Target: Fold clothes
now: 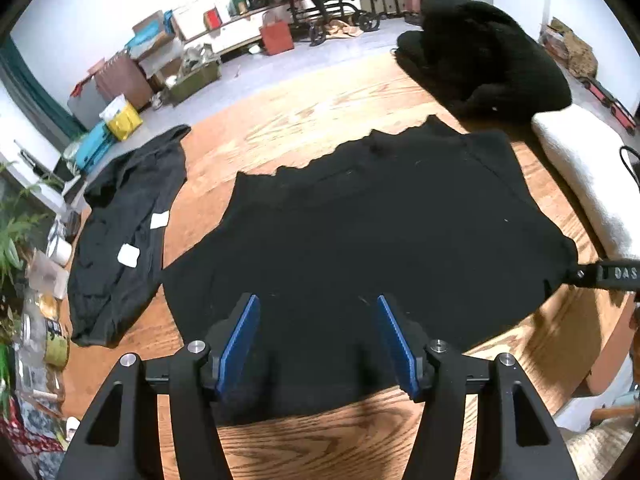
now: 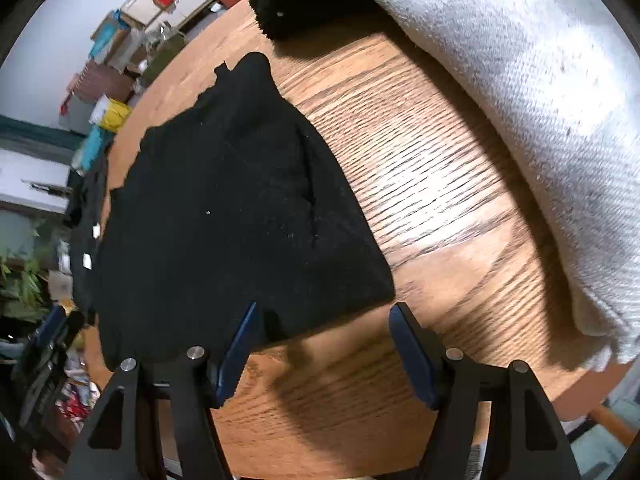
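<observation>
Black garment [image 1: 360, 240] lay spread flat on the round wooden table [image 1: 304, 120] – both grippers hung over its near edge, jaws apart, nothing in them.

Left gripper [image 1: 318, 344] sat above the hem, right gripper [image 2: 324, 348] over the corner at about 5 o'clock. Another dark garment [image 1: 124, 232] lay at 9, a black heap [image 1: 484, 56] at 1, a folded white cloth [image 2: 540, 120] at 3 – boxes [image 1: 136, 64] and bags cluttered the floor along the far white wall.
</observation>
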Demonstrator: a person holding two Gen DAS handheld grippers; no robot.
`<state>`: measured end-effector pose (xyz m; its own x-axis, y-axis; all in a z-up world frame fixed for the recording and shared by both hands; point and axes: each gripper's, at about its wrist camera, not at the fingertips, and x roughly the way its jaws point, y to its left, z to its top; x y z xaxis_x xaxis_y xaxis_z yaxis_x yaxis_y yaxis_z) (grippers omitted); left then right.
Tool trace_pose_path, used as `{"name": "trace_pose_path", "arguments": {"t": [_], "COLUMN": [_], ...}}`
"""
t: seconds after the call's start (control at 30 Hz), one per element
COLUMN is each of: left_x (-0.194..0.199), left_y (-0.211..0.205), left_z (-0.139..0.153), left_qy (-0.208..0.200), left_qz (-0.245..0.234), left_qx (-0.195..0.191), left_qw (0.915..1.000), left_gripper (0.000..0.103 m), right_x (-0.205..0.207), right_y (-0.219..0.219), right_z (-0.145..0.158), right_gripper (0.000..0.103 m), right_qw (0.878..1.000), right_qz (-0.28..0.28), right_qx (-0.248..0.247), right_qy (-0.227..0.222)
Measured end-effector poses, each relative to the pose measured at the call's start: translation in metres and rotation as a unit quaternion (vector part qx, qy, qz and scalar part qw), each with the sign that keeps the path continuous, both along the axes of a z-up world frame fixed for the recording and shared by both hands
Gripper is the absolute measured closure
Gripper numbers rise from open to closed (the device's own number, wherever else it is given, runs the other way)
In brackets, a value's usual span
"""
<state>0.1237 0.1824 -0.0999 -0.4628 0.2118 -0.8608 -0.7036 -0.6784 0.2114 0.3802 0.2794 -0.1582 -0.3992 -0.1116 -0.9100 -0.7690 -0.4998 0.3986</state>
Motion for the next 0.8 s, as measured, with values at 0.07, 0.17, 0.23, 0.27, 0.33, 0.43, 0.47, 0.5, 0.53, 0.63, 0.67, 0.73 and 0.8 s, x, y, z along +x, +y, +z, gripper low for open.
{"name": "trace_pose_path", "arguments": {"t": [0.07,0.17,0.23,0.27,0.33,0.43,0.47,0.5,0.53,0.63,0.67,0.73,0.8], "left_x": [0.008,0.02,0.027,0.029,0.035,0.045,0.048,0.05,0.053,0.057,0.058,0.055,0.048], "left_y": [0.003,0.003,0.001,0.0,-0.002,-0.001,0.0,0.0,0.001,0.001,-0.001,-0.007,-0.016], "left_z": [0.0,0.0,-0.001,-0.002,-0.006,-0.01,-0.011,-0.012,-0.013,-0.016,-0.018,-0.022,-0.028], "left_qy": [0.013,0.027,0.032,0.035,0.046,0.055,0.056,0.056,0.057,0.056,0.049,0.023,-0.013], "left_qz": [-0.003,-0.005,-0.007,-0.008,-0.012,-0.021,-0.024,-0.024,-0.024,-0.019,-0.017,-0.005,0.015], "left_qx": [-0.005,-0.006,0.009,0.015,0.016,0.01,0.007,0.004,0.0,-0.004,-0.001,0.012,0.03], "left_qw": [0.9999,0.9996,0.9994,0.9992,0.9987,0.9982,0.9981,0.9981,0.9981,0.9983,0.9987,0.9997,0.9993], "left_gripper": [0.041,0.041,0.041,0.041,0.041,0.041,0.041,0.041,0.041,0.041,0.041,0.041,0.041], "right_x": [0.005,0.01,0.015,0.018,0.024,0.032,0.035,0.038,0.041,0.011,0.001,-0.011,-0.015], "right_y": [-0.002,-0.005,-0.007,-0.007,-0.007,0.006,0.008,0.01,0.013,0.021,0.024,0.024,0.025], "right_z": [-0.003,-0.009,-0.011,-0.011,-0.011,-0.008,-0.007,-0.006,-0.007,-0.013,-0.013,-0.01,-0.012], "right_gripper": [0.032,0.032,0.031,0.03,0.03,0.03,0.03,0.03,0.03,0.03,0.03,0.03,0.029], "right_qw": [1.0,1.0,0.999,0.999,0.999,0.999,0.999,0.998,0.998,0.998,0.998,0.998,0.998], "right_qz": [-0.001,0.002,0.004,0.005,0.007,0.002,0.0,-0.002,-0.003,-0.001,0.001,-0.003,-0.011], "right_qx": [-0.008,-0.021,-0.03,-0.031,-0.033,-0.034,-0.037,-0.04,-0.041,-0.041,-0.04,-0.037,-0.039], "right_qy": [0.005,0.015,0.023,0.025,0.03,0.036,0.04,0.045,0.048,0.051,0.051,0.051,0.053]}}
